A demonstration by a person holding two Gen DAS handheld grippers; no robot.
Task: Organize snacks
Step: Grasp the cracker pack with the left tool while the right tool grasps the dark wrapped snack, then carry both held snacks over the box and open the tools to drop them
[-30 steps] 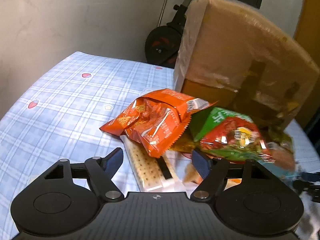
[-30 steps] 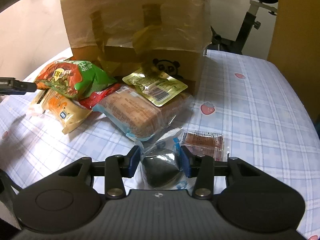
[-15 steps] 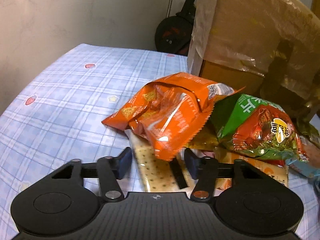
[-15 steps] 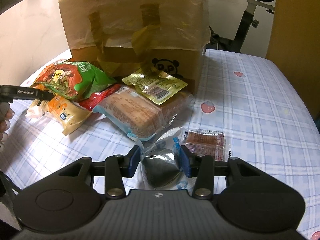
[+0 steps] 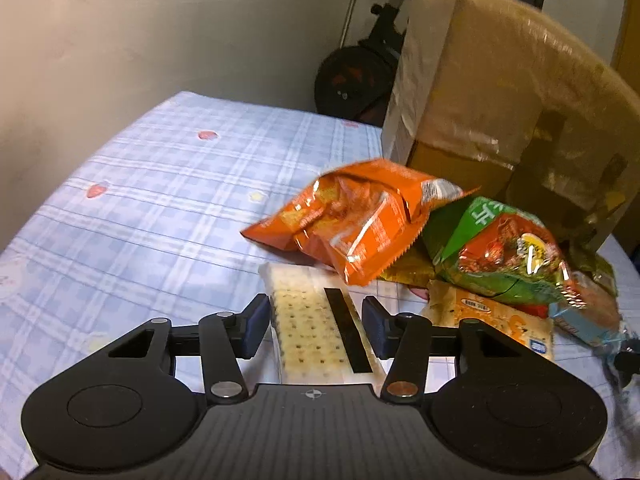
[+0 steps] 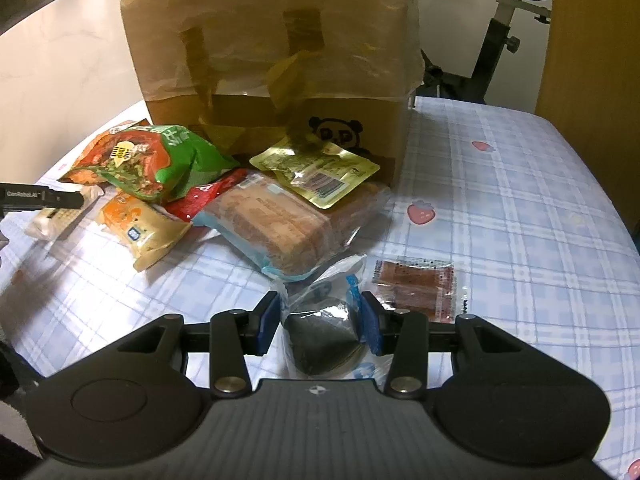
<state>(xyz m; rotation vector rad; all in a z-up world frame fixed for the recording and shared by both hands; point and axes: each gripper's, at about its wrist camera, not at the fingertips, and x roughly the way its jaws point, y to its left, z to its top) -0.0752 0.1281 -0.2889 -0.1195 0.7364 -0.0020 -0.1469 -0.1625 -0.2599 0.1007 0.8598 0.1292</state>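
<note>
Left gripper (image 5: 316,328) jaws have just been closing, now gripping the cracker pack (image 5: 316,328) — right gripper (image 6: 319,322) is gripping a rice ball (image 6: 322,334), seen in its view only.

Dim, warm indoor light in both views, seemingly from above and behind the cameras; the tools' black bodies fill the bottom of each frame, and soft shadows fall on the checked tablecloth (image 6: 520,184) beside the packets. Glare spots sit on the orange snack bag (image 5: 352,224), the green snack bag (image 5: 500,256) and the plastic film over the cardboard box (image 6: 272,40). Strong fisheye bending curves the table edge and box sides, corners go black, and in the left wrist view the far right edge smears with motion blur while the centre stays fairly sharp.
</note>
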